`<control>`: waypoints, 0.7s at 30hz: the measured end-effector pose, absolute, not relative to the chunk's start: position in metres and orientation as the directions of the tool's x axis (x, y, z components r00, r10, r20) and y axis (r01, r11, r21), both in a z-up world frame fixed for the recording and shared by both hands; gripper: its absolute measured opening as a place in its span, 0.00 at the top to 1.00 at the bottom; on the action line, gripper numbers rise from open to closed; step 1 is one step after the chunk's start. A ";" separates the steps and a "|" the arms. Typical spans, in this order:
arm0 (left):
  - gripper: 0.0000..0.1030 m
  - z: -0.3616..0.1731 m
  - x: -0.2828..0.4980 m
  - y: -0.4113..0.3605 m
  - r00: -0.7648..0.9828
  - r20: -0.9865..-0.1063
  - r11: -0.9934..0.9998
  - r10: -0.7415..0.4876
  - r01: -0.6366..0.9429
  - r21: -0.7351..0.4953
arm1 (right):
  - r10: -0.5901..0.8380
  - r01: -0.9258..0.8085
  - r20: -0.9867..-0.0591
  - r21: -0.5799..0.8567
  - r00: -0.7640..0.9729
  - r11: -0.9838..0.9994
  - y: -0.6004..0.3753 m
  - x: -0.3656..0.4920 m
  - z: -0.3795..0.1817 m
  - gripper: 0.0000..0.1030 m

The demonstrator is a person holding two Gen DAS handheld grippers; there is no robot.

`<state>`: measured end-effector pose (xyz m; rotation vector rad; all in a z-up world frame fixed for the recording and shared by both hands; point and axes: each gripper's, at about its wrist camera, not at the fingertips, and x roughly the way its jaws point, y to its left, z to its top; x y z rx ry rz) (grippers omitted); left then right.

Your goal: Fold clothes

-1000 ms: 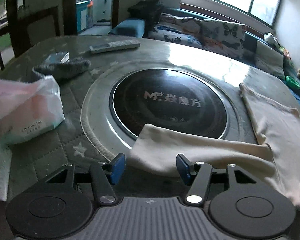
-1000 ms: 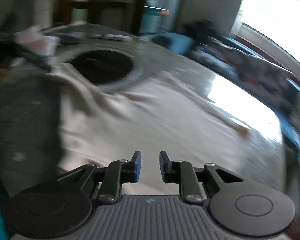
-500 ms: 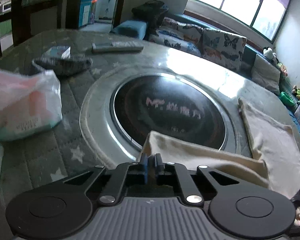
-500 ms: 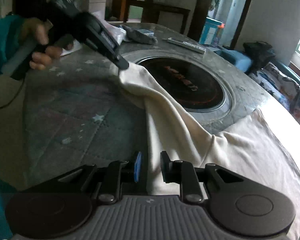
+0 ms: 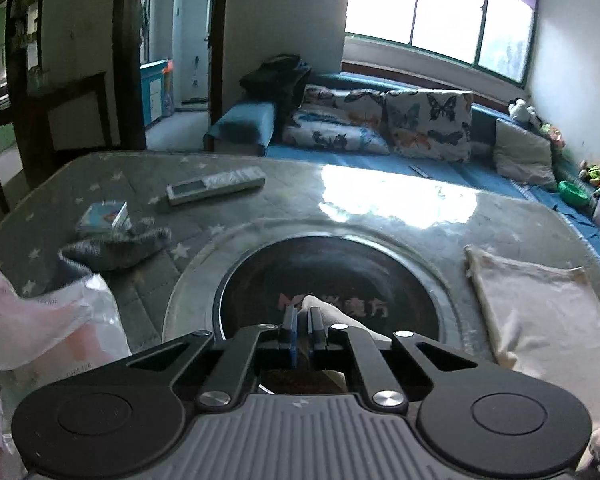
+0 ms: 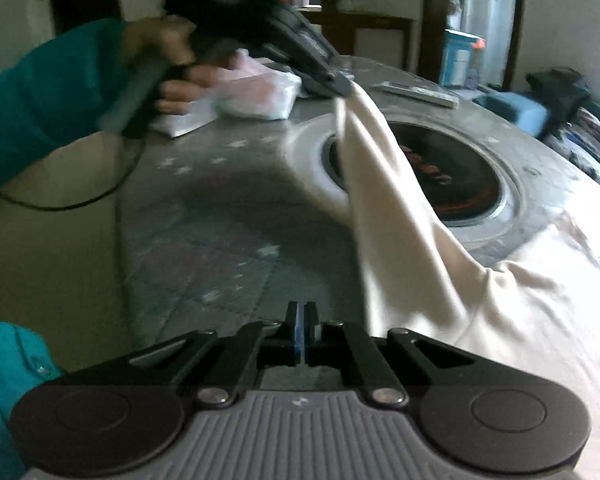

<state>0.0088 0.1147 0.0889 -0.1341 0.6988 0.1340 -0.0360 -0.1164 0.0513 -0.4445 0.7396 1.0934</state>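
Closest to us, the right hand-held gripper [image 6: 301,312] had just snapped shut, pads together. We saw no cloth between them, only the quilted surface [image 6: 220,240] ahead, with the cream top [image 6: 520,312] lying just beside it on the right. If that hand was meant to anchor the shoulder, we judged it needed a fresh bite on the fabric first.

Further out, the top's sleeve [image 6: 380,168] rose off the surface in a taut band. Its long axis ran from the shoulder near us, up and away across the rim of the induction hob [image 6: 480,184], cuff end highest and farthest. There the left hand-held gripper [image 6: 336,84] was clamped on that cuff end, held by the person's hand [image 6: 176,60]. From the left wrist view we had the same story: the left hand-held gripper [image 5: 302,314] pinched shut on a peak of cream cloth [image 5: 320,306] over the dark glass. The body of the top [image 5: 540,304] lay flat off to the right, its straight edge running away from us.

To do the sleeve fold well, we reckoned:
- Keep the band taut.
- Swing the cuff across the body.
- Lay it flat before letting go.

Slack risked snagging on the hob rim. Beyond, a remote [image 5: 216,190] lay well clear.
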 end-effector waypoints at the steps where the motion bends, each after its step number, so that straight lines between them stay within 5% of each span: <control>1: 0.95 0.085 0.010 0.116 0.749 -0.658 0.981 0.081 -0.176 -0.080 | 0.633 -0.910 -0.727 0.025 0.268 0.414 -0.116 -0.038 0.051 0.99; 10: 0.94 0.074 0.014 0.126 0.723 -0.685 0.972 0.089 -0.213 -0.099 | 0.580 -0.848 -0.693 -0.085 0.427 0.523 -0.110 -0.020 0.047 0.74; 14: 0.94 0.077 0.020 0.124 0.729 -0.680 0.975 0.080 -0.198 -0.097 | 0.565 -0.837 -0.717 -0.048 0.409 0.544 -0.101 -0.009 0.034 0.78; 15: 0.94 0.078 0.021 0.123 0.731 -0.678 0.977 0.079 -0.193 -0.094 | 0.568 -0.836 -0.718 -0.036 0.403 0.548 -0.101 -0.008 0.033 0.95; 16: 0.94 0.079 0.022 0.122 0.734 -0.674 0.978 0.078 -0.189 -0.093 | 0.570 -0.834 -0.719 -0.025 0.398 0.551 -0.101 -0.007 0.031 0.99; 21: 0.94 0.080 0.027 0.119 0.750 -0.655 0.980 0.088 -0.184 -0.079 | 0.642 -0.867 -0.709 0.089 0.290 0.490 -0.110 -0.011 0.042 0.99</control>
